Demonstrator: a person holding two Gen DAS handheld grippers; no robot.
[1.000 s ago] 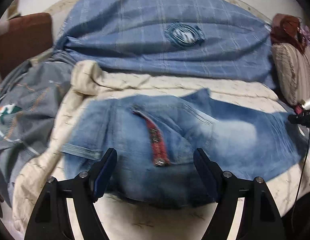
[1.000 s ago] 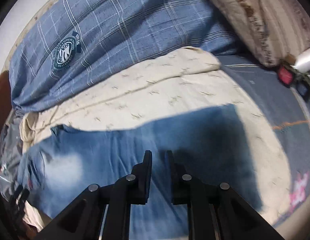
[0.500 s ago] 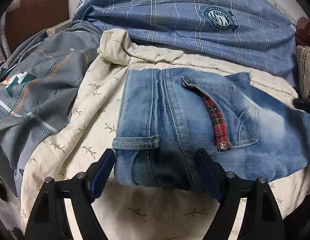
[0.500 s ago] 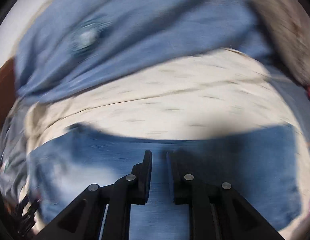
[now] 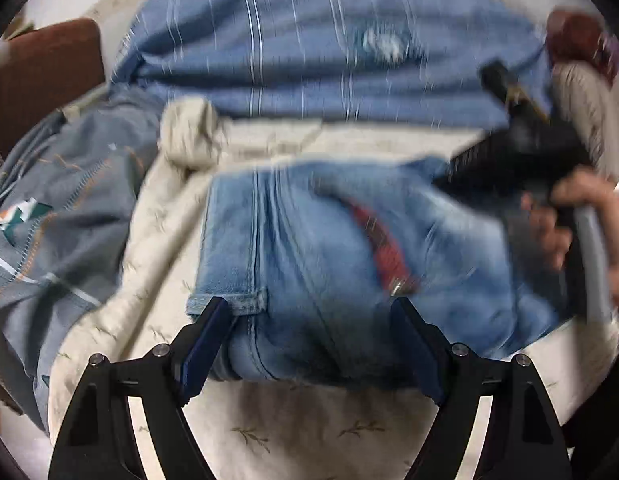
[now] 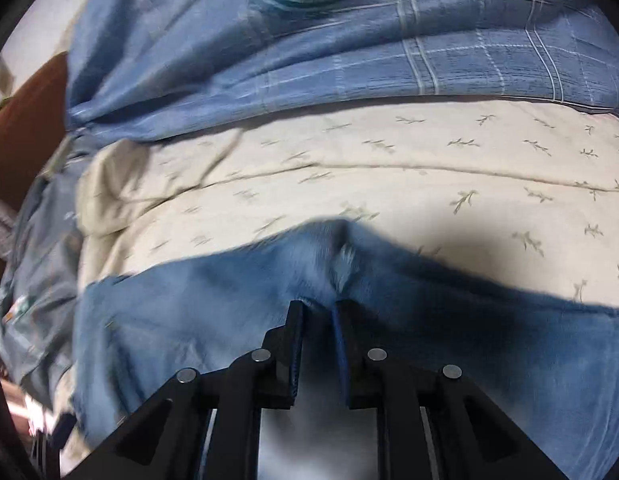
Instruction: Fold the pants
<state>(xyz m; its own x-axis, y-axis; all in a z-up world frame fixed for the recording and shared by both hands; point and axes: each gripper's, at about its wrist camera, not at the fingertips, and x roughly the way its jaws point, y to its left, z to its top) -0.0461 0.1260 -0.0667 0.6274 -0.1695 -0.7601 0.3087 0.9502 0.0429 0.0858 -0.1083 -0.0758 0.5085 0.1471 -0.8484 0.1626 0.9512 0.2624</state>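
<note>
Blue jeans [image 5: 309, 248] lie on a cream leaf-print sheet [image 5: 309, 432], with the waistband end and a red plaid pocket lining [image 5: 385, 248] facing my left gripper [image 5: 309, 340]. That gripper is open and low, its wide-set fingers flanking the waist end. In the right wrist view my right gripper [image 6: 319, 308] is shut on a puckered fold of the jeans' denim [image 6: 341, 264]. A hand [image 5: 565, 220] carries the right gripper's black body above the jeans at the right of the left wrist view.
A blue plaid duvet [image 6: 349, 60] with a round badge lies along the back. A grey-blue patterned quilt [image 5: 49, 208] is bunched at the left below brown furniture [image 5: 45, 76]. A striped pillow [image 5: 589, 112] sits at the right.
My right gripper has swept left across the bed, shut all the while, and now shows with its hand in the left wrist view. The left gripper has drifted slightly closer to the waistband.
</note>
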